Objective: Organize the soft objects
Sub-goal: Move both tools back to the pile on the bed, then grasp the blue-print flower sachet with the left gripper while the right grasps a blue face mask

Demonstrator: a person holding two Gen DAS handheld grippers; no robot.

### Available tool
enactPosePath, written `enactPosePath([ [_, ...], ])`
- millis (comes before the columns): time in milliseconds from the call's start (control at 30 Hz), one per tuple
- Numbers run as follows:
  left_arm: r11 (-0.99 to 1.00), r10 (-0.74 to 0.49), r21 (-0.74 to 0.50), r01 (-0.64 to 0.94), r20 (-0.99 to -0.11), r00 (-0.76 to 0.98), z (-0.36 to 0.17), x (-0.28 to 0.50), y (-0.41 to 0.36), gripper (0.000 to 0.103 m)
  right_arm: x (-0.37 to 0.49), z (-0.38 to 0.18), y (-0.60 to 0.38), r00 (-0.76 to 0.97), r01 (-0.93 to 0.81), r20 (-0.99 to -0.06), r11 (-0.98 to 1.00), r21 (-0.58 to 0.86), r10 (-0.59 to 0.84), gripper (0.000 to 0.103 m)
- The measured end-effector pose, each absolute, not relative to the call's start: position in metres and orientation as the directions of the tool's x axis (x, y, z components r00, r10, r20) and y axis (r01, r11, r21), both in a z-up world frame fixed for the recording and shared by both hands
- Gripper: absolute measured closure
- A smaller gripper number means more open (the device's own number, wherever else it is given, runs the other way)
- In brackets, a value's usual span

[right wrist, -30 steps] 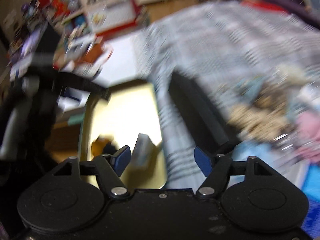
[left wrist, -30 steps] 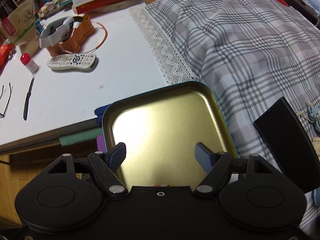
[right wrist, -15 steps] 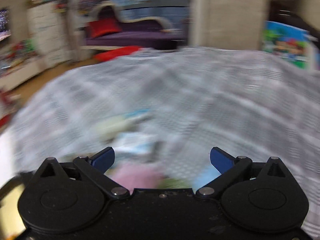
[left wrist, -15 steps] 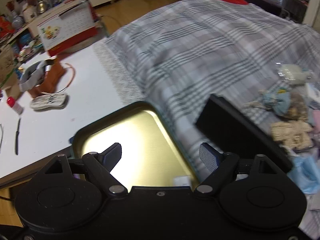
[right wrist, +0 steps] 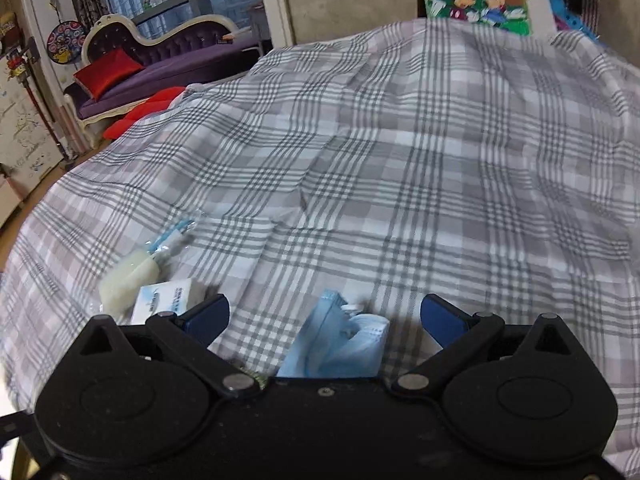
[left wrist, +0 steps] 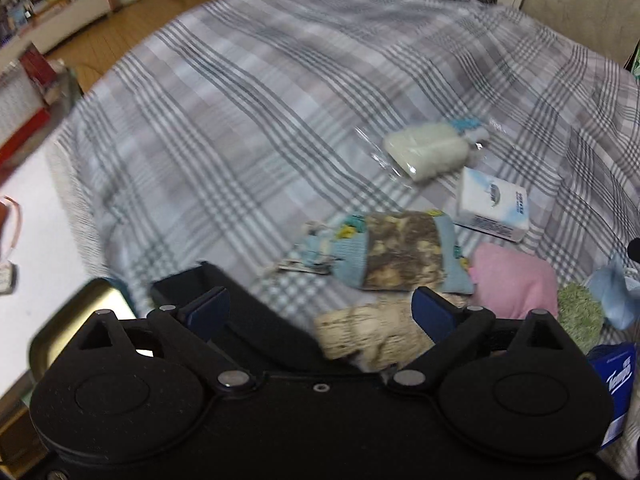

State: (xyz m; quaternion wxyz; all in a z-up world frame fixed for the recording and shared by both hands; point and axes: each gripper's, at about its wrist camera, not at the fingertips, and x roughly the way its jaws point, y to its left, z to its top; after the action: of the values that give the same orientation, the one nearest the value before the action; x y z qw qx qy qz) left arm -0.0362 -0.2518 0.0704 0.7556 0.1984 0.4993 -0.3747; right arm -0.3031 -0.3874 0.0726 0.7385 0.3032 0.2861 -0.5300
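In the left wrist view, the white table (left wrist: pixel 36 216) occupies the left edge of the frame, with the gold tin tray (left wrist: pixel 86 312) at the lower left, partly behind the tool body. A black box (left wrist: pixel 256 320) lies just right of the tray on the plaid cloth (left wrist: pixel 240 120), which covers the middle and upper frame. The left tool (left wrist: pixel 320 312) sits at the bottom centre; its jaws are opening and already stand wide, and nothing is gripped. A beige knitted item (left wrist: pixel 368 336) lies on the cloth in the gap between the fingers, and neither pad presses it. Above it, at centre right, lies a blue and brown patterned cloth roll (left wrist: pixel 396 252). Further up and right is a bagged cream-coloured soft item (left wrist: pixel 428 152), then a white tissue pack (left wrist: pixel 494 204). A pink folded cloth (left wrist: pixel 516 280) lies at the right, with a green fuzzy item (left wrist: pixel 580 316) and a light blue face mask (left wrist: pixel 616 296) near the right edge. In the right wrist view, the bagged cream item (right wrist: pixel 128 276) and the tissue pack (right wrist: pixel 164 300) appear at the lower left. The right tool (right wrist: pixel 324 320) at the bottom centre is spread fully wide and holds nothing. The face mask (right wrist: pixel 340 344) lies crumpled on the plaid cloth (right wrist: pixel 400 160) between its fingers, clear of both pads.
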Motion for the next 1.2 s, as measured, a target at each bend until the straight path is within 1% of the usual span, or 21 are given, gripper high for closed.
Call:
enactPosePath([
  [100,0.643,-0.347,-0.092,0.760,-0.920,0.183,0.057,-0.038,-0.271,0.009,-0.302,0.069,-0.391,0.300,0.949,-0.744,0.269,0.166,-0.598,0.001],
  [200,0.624,-0.329,-0.060,0.779,-0.925,0.192,0.052,-0.046,-0.281,0.009,-0.303,0.067,-0.394,0.304,0.947,-0.747,0.269,0.173,-0.591,0.001],
  [267,0.607,-0.293,-0.037,0.794,-0.939,0.180,0.048,-0.052,-0.282,0.010,-0.305,0.066,-0.397,0.308,0.947,-0.754,0.265,0.183,-0.580,0.001],
  [400,0.586,-0.272,0.003,0.810,-0.941,0.200,0.043,-0.058,-0.283,0.010,-0.311,0.062,-0.404,0.319,0.946,-0.766,0.241,0.218,-0.558,0.001],
  [567,0.590,-0.225,0.040,0.806,-0.951,0.212,0.028,-0.053,-0.309,0.010,-0.307,0.058,-0.403,0.364,0.928,-0.775,0.273,0.254,-0.516,0.001],
  [700,0.606,-0.228,0.060,0.793,-0.942,0.246,0.026,-0.049,-0.330,0.010,-0.307,0.063,-0.400,0.353,0.932,-0.759,0.278,0.233,-0.547,0.001],
  [867,0.648,-0.266,0.021,0.761,-0.931,0.252,0.030,-0.033,-0.355,0.010,-0.305,0.062,-0.400,0.349,0.932,-0.758,0.289,0.219,-0.551,0.001],
  [933,0.620,-0.256,0.050,0.783,-0.930,0.262,0.030,-0.033,-0.363,0.010,-0.304,0.061,-0.400,0.346,0.932,-0.760,0.295,0.211,-0.550,0.001],
  [1100,0.463,-0.235,0.161,0.871,-0.926,0.297,0.022,-0.046,-0.377,0.010,-0.303,0.062,-0.399,0.346,0.931,-0.756,0.301,0.205,-0.556,0.001],
  [1200,0.395,-0.240,0.186,0.900,-0.924,0.297,0.016,-0.046,-0.386,0.009,-0.302,0.062,-0.397,0.359,0.925,-0.753,0.318,0.208,-0.552,0.001],
])
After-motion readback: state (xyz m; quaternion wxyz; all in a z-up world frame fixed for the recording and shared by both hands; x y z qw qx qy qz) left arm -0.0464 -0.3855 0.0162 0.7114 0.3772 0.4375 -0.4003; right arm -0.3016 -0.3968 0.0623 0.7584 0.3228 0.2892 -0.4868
